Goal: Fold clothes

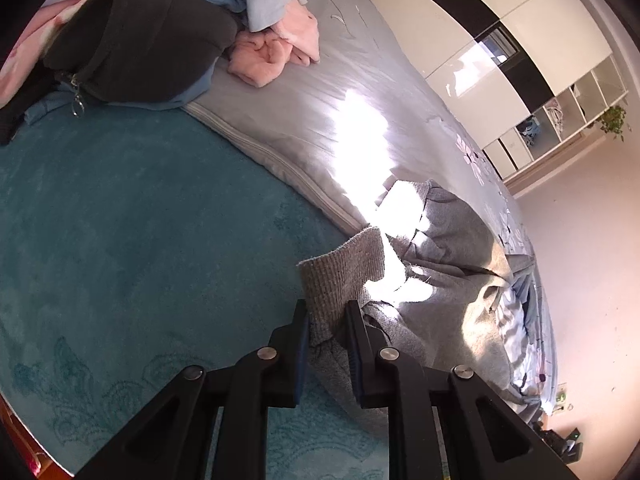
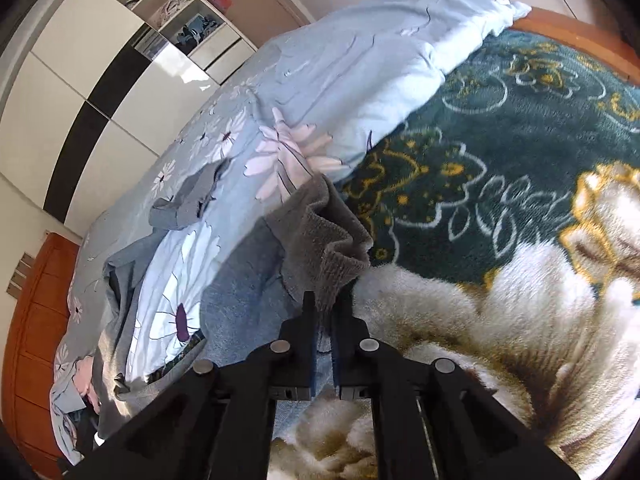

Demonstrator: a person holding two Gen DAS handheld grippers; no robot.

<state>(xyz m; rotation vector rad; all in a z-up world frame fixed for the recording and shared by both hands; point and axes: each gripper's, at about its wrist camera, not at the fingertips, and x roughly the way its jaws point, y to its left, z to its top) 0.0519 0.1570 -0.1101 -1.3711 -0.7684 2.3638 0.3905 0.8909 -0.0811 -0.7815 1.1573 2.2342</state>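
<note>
A grey knit garment [image 1: 448,264] lies on the bed, partly in bright sunlight. My left gripper [image 1: 327,309] is shut on its ribbed hem [image 1: 344,272], which stands up between the fingers. In the right wrist view the same grey garment [image 2: 256,264] spreads to the left over the bed. My right gripper [image 2: 329,300] is shut on another ribbed edge [image 2: 332,256] of it, bunched up in front of the fingers.
A teal blanket [image 1: 120,240] and a grey-blue floral duvet [image 1: 320,112] cover the bed. A pile with a black zipped jacket [image 1: 140,48] and pink clothes [image 1: 272,52] lies at the far end. A dark floral plush blanket [image 2: 500,160] lies to the right. A wardrobe [image 2: 80,80] stands beyond.
</note>
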